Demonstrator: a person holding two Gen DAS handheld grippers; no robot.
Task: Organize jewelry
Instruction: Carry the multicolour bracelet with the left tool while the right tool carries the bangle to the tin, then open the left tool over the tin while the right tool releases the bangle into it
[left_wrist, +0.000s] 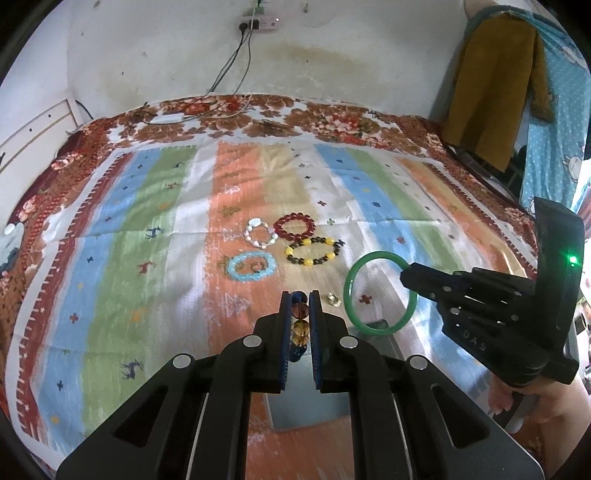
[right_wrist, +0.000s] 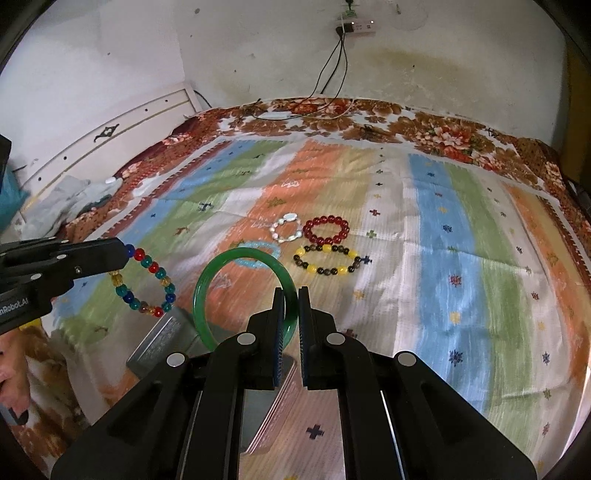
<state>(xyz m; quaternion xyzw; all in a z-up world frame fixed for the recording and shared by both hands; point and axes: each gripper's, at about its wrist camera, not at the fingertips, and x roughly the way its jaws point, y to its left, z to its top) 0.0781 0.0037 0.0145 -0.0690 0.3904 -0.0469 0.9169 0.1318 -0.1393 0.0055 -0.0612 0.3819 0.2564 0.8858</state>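
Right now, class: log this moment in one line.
left gripper: shut on multicolour bead bracelet | right gripper: shut on green bangle | both lifted

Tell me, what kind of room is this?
Most likely a bedroom in a home: a bed under a striped patterned bedspread, a white headboard against the wall, and a power strip with dangling cables above it.

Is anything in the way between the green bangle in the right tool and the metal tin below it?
Nothing visible. The right tool holds the green bangle above the tin, with only cloth around it. The multicolored bead bracelet hangs from the left tool, off to the side.
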